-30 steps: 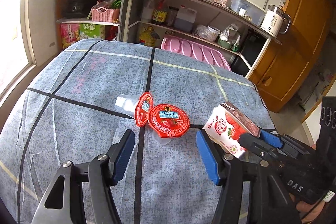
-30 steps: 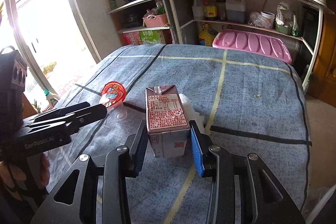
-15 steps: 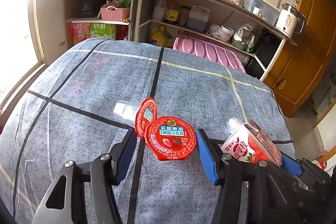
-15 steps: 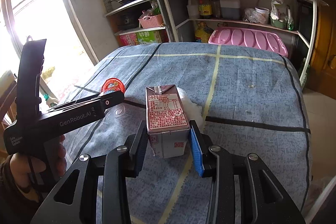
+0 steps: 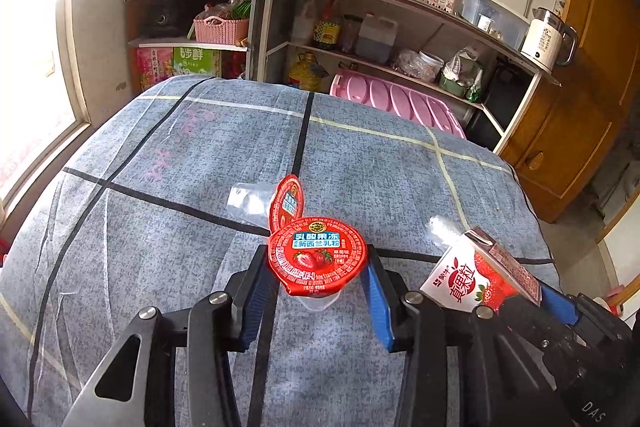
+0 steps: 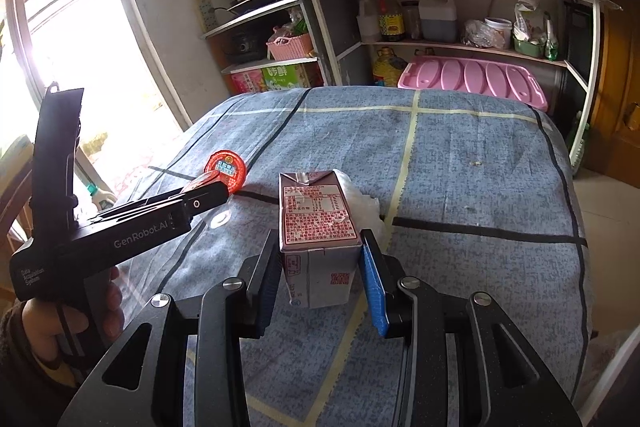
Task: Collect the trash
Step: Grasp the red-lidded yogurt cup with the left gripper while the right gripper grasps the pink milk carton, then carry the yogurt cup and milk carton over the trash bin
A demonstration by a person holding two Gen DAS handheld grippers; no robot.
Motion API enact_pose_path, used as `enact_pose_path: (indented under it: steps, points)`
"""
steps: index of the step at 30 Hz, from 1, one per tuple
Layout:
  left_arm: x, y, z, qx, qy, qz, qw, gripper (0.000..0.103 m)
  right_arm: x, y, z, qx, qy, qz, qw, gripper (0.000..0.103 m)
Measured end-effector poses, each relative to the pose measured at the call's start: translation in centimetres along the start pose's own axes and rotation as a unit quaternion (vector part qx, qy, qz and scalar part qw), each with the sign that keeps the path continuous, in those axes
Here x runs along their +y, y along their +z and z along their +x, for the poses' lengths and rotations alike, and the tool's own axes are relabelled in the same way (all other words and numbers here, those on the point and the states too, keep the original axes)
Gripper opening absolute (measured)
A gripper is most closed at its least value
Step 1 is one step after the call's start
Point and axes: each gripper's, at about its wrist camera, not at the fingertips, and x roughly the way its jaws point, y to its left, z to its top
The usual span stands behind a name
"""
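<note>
A jelly cup with a red strawberry lid point(image 5: 317, 255) sits between the pads of my left gripper point(image 5: 318, 297), whose jaws have closed onto its sides. A second clear cup with a peeled red lid point(image 5: 280, 205) lies on its side just behind it; it also shows in the right wrist view point(image 6: 225, 166). My right gripper point(image 6: 320, 287) is shut on a strawberry milk carton point(image 6: 318, 227), which also shows in the left wrist view point(image 5: 476, 277). A crumpled clear wrapper point(image 6: 366, 201) lies behind the carton.
The table is covered by a grey-blue cloth point(image 5: 200, 167) with black and pale lines. Behind it stand metal shelves point(image 5: 360, 39) with bottles, a pink basket point(image 5: 221, 29), a pink tray point(image 5: 400, 99) and a white kettle point(image 5: 546, 39). A window is at left.
My left gripper has moved forward around the upright jelly cup and narrowed its jaws onto it. The right gripper still holds the milk carton, almost still.
</note>
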Motion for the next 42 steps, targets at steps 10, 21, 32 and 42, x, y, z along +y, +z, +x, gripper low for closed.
enact_pose_path:
  steps: [10, 21, 32, 42]
  points:
    - [-1.3, -2.0, -3.2, -0.008, -0.017, 0.014, 0.9997, 0.044, 1.2, -2.0, -1.3, 0.017, 0.009, -0.021, 1.000, 0.039]
    - [-0.2, -2.6, -4.4, -0.009, -0.014, 0.002, 0.9999, 0.044, 2.0, -1.9, 2.1, 0.056, -0.002, -0.044, 0.997, 0.050]
    - [-0.6, -3.0, -5.2, -0.011, -0.015, 0.006, 0.9998, 0.044, 2.7, -2.2, 0.0, 0.022, -0.002, -0.054, 0.998, 0.038]
    - [-4.4, -4.5, -8.4, -0.023, -0.039, 0.043, 0.9980, 0.044, 0.9, -2.9, -5.7, -0.013, -0.011, -0.020, 1.000, 0.038]
